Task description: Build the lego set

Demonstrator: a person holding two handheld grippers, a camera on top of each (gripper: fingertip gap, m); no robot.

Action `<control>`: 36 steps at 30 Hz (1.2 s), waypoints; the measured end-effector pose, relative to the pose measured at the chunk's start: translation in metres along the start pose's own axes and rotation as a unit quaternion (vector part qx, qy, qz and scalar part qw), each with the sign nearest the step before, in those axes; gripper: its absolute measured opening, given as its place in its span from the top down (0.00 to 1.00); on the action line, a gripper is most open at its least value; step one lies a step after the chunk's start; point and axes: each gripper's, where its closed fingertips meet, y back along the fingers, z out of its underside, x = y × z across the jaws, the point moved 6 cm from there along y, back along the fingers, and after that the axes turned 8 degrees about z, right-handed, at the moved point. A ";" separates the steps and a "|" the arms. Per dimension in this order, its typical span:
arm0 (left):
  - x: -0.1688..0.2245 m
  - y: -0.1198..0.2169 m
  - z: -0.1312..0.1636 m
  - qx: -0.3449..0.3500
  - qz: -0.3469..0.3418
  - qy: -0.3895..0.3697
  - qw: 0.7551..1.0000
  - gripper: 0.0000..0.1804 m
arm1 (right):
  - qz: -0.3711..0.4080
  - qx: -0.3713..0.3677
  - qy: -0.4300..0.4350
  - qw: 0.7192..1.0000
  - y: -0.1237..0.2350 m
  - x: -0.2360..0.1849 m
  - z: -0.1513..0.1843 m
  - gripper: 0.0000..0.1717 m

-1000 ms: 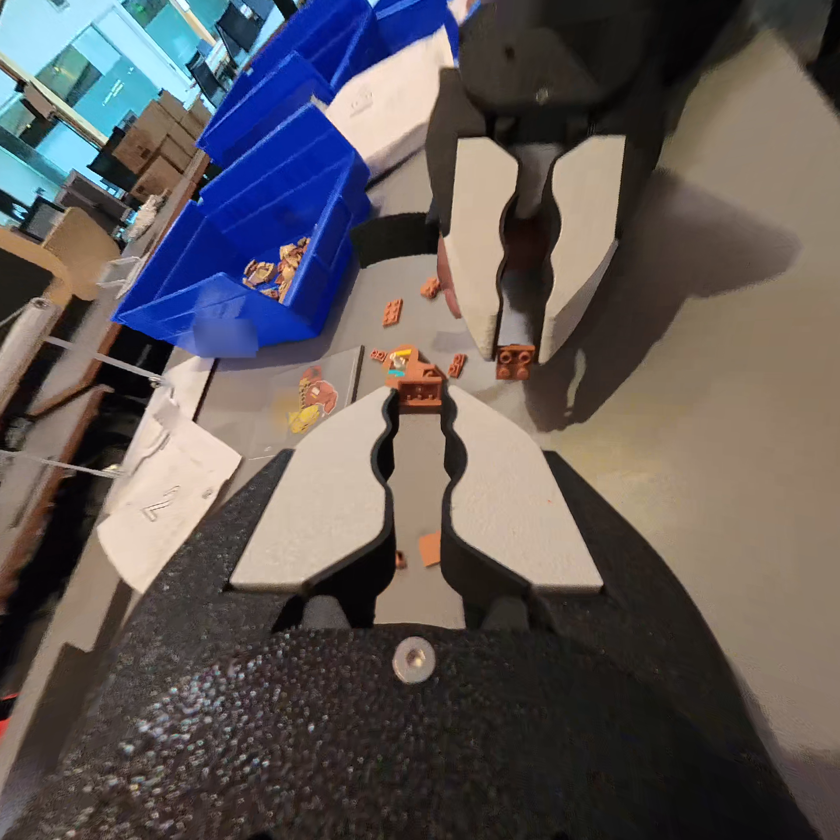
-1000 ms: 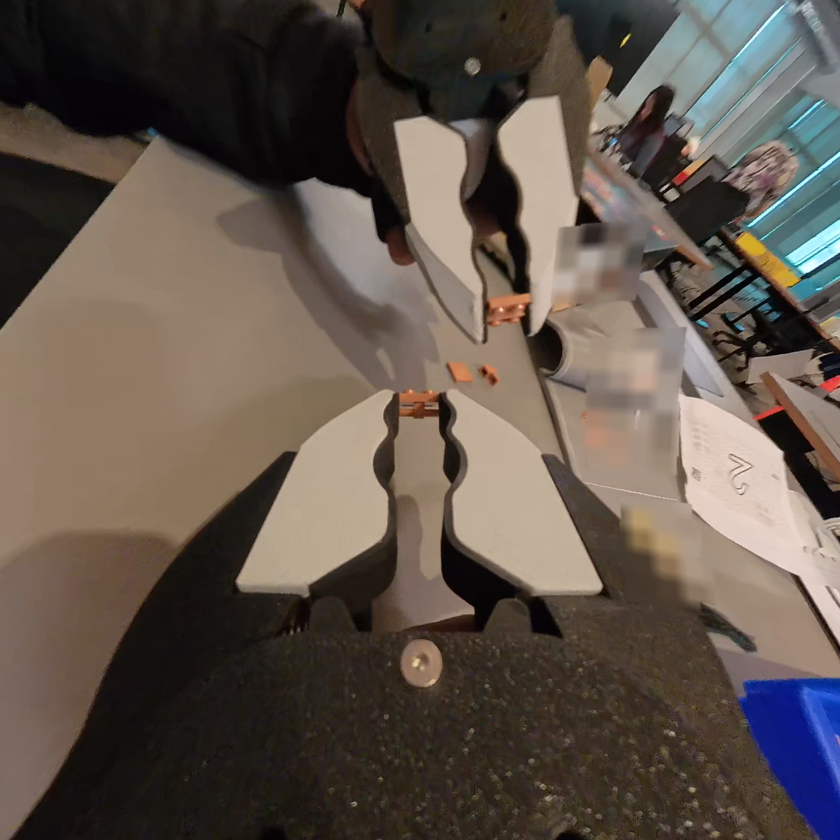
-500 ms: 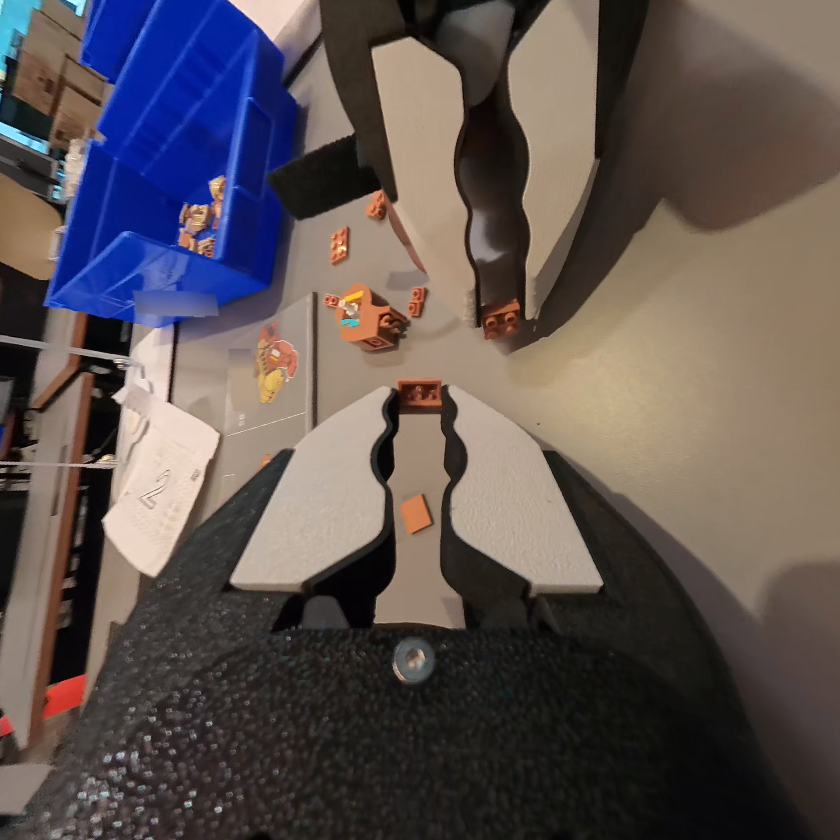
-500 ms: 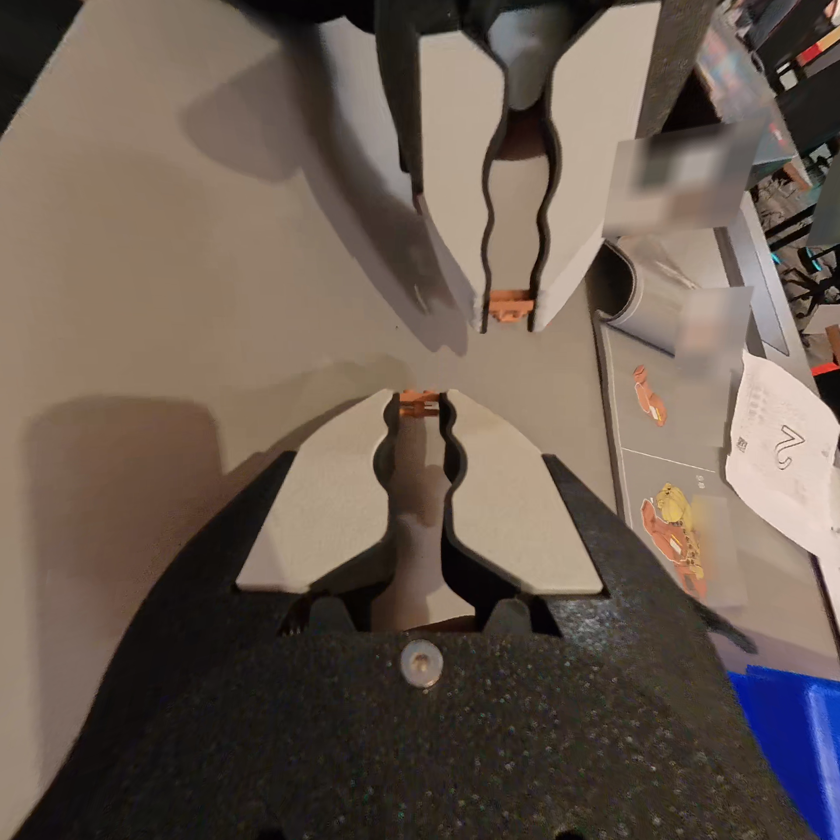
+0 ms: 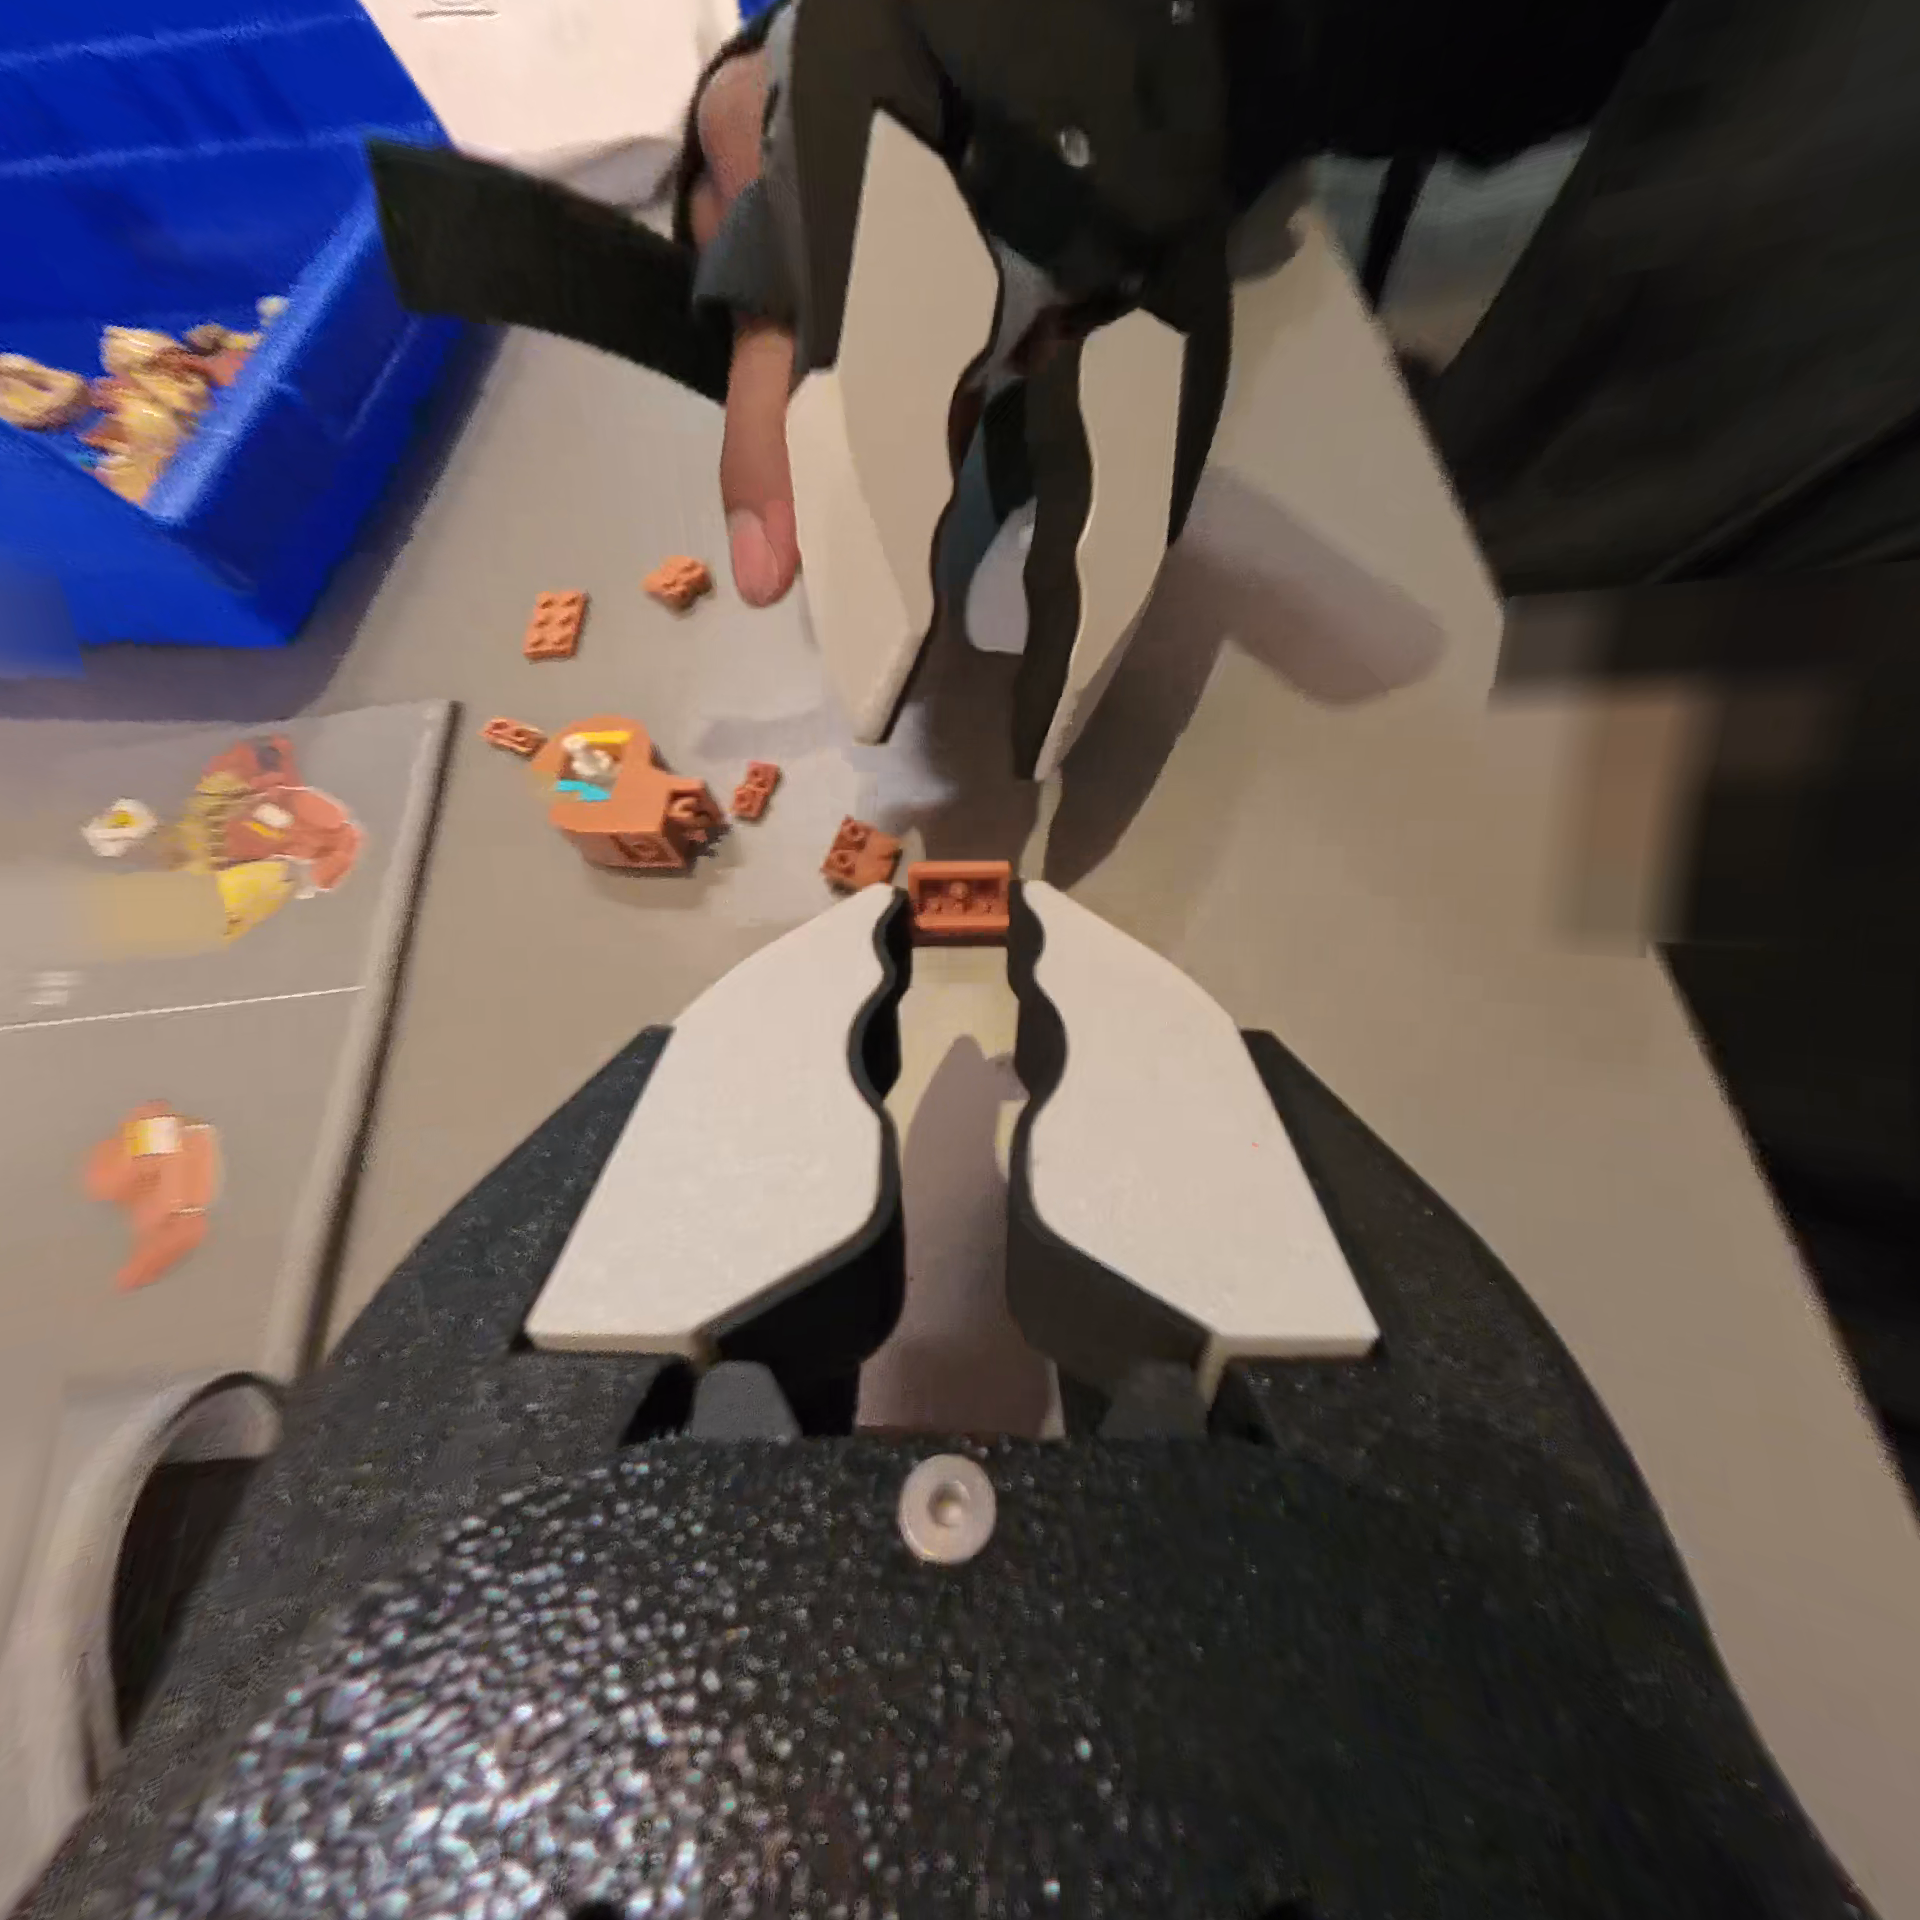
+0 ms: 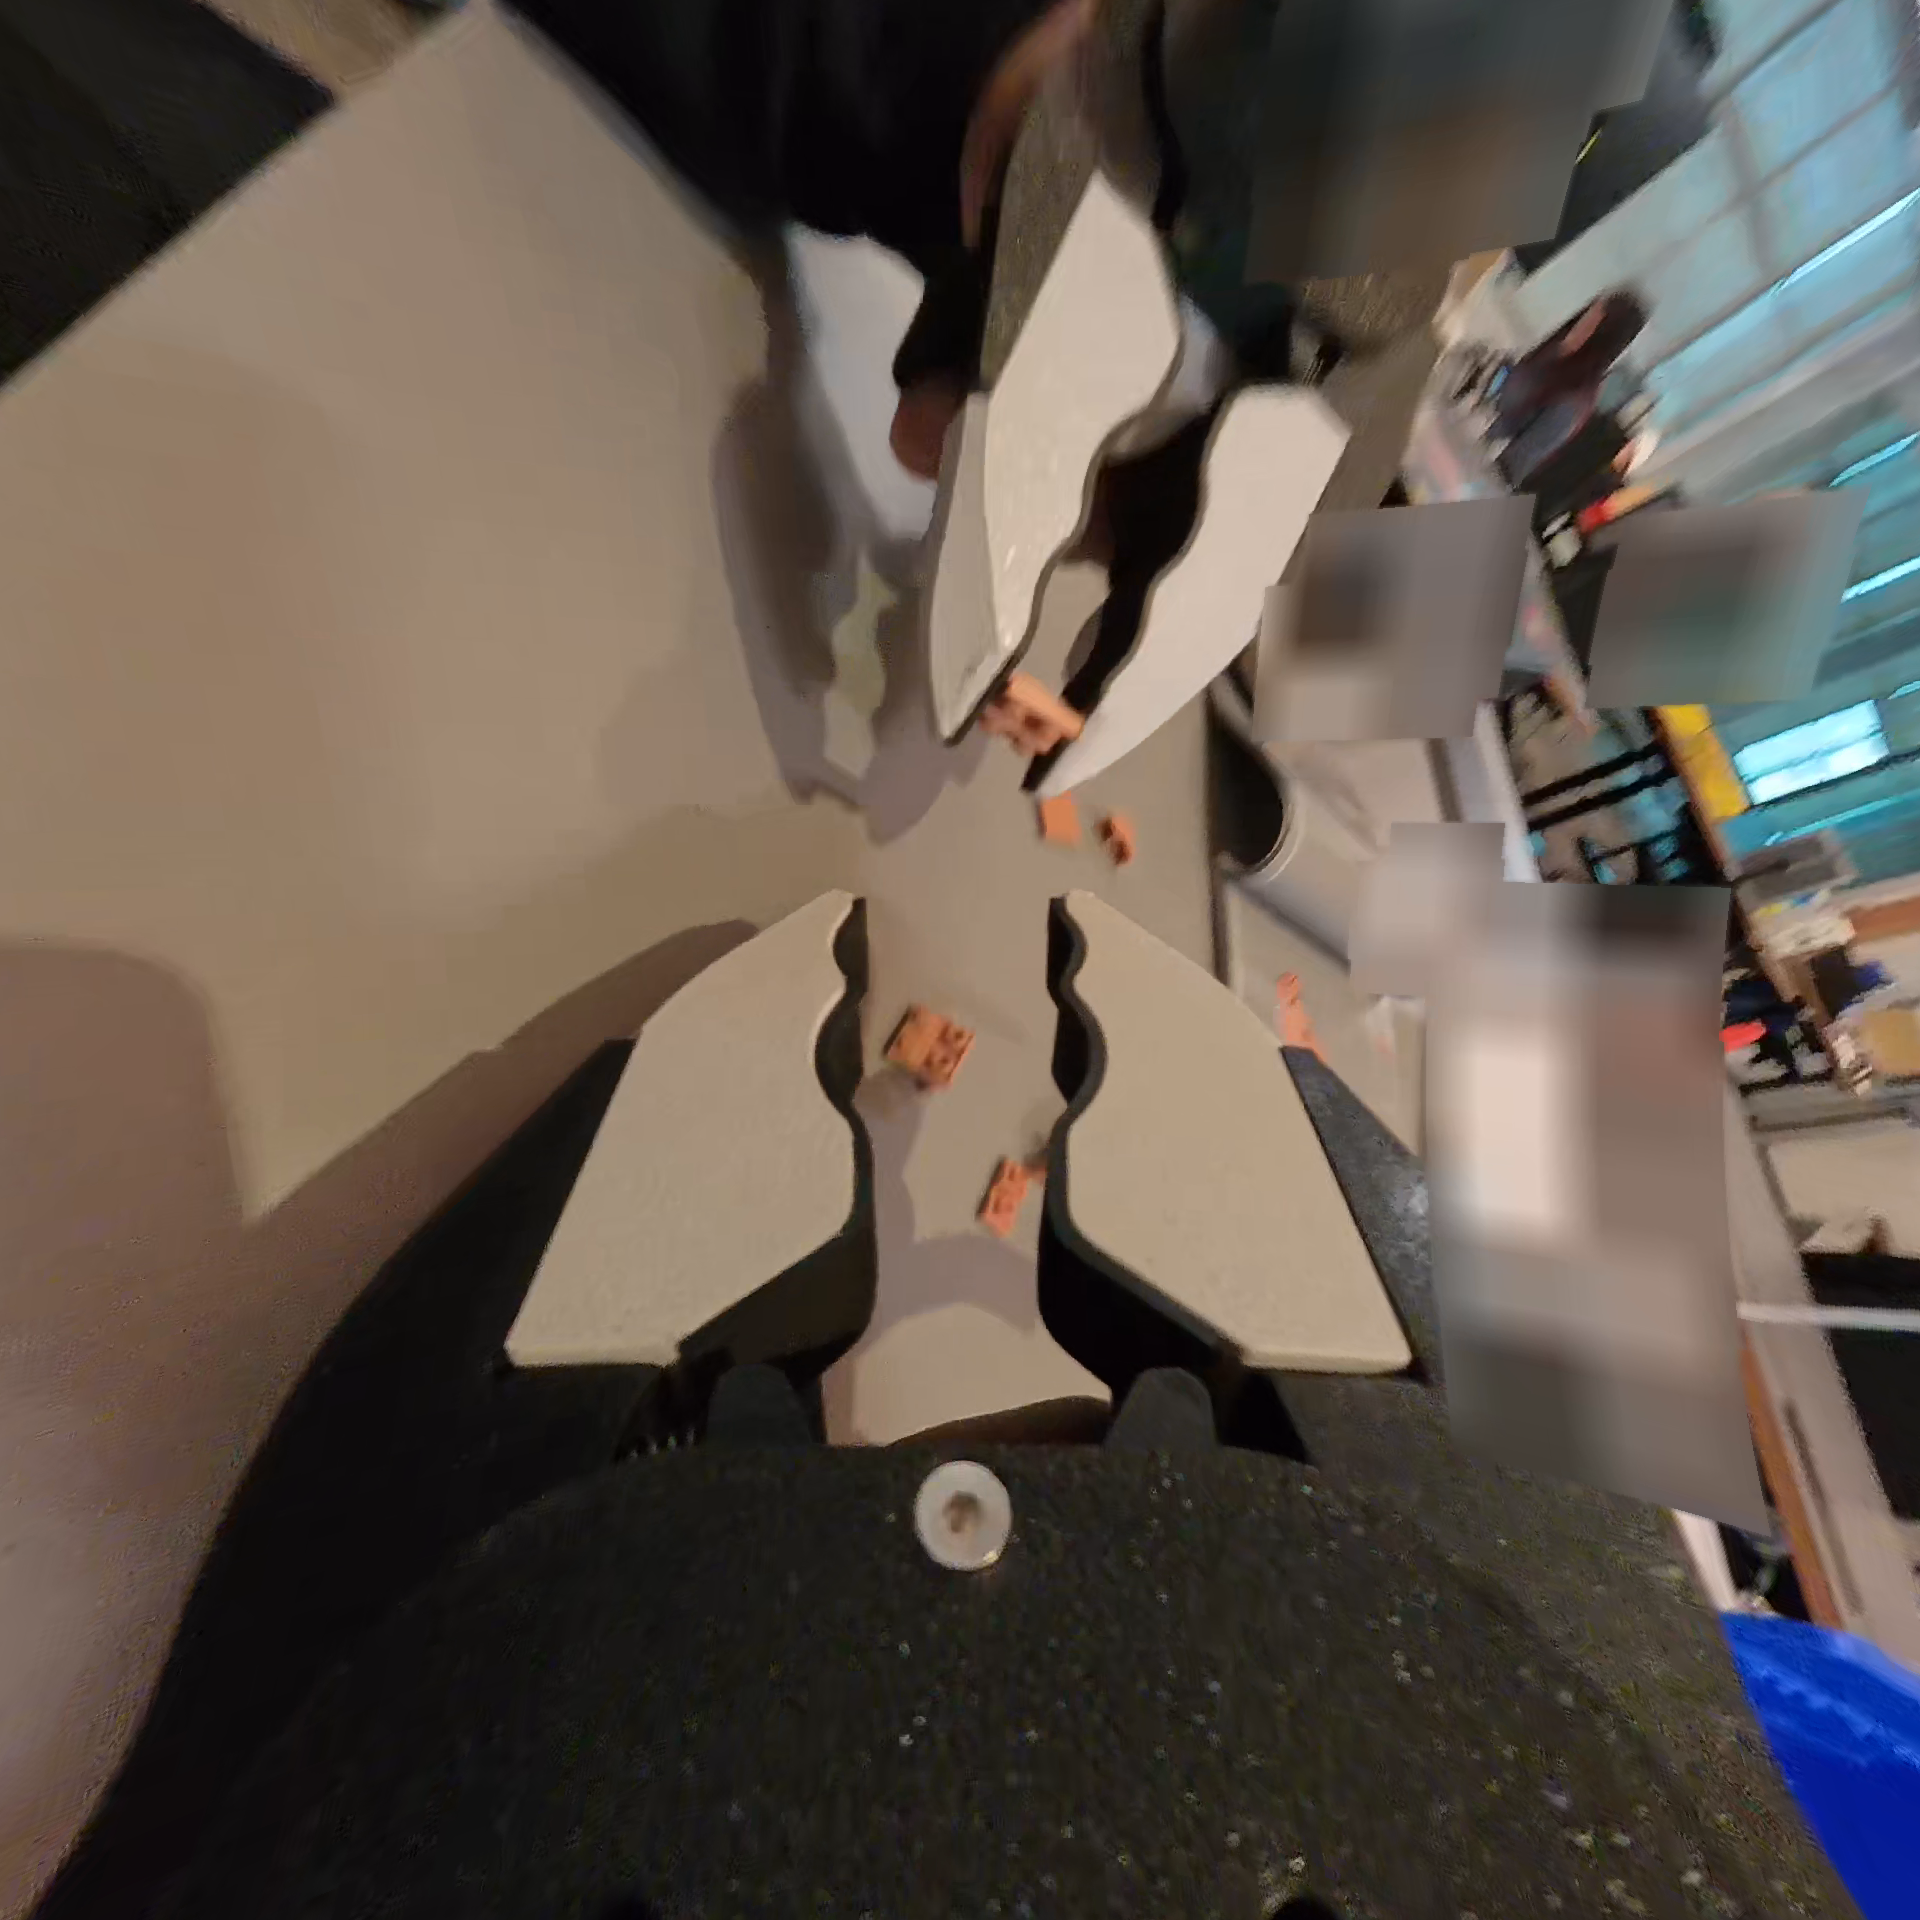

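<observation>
I count two tools: the left tool point(image 5: 958, 902) grips one brown brick point(image 5: 958, 902), and the right tool point(image 6: 954, 906) is open. Five loose brown pieces point(image 5: 556, 623) lie on the counter point(image 5: 1299, 883), plus one bigger brown block point(image 5: 623, 805) and one blue bin point(image 5: 208, 343) far left.

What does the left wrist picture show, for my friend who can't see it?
The left tongs pinch a small brown brick at their tips, above a grey table. The right tongs hang open and empty just beyond, with more brown bricks scattered to the left and a blue bin behind them.
</observation>
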 end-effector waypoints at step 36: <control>0.027 -0.027 0.012 -0.028 0.151 0.044 0.987 0.91 | -0.088 0.109 -0.015 0.990 -0.006 -0.030 -0.022 0.91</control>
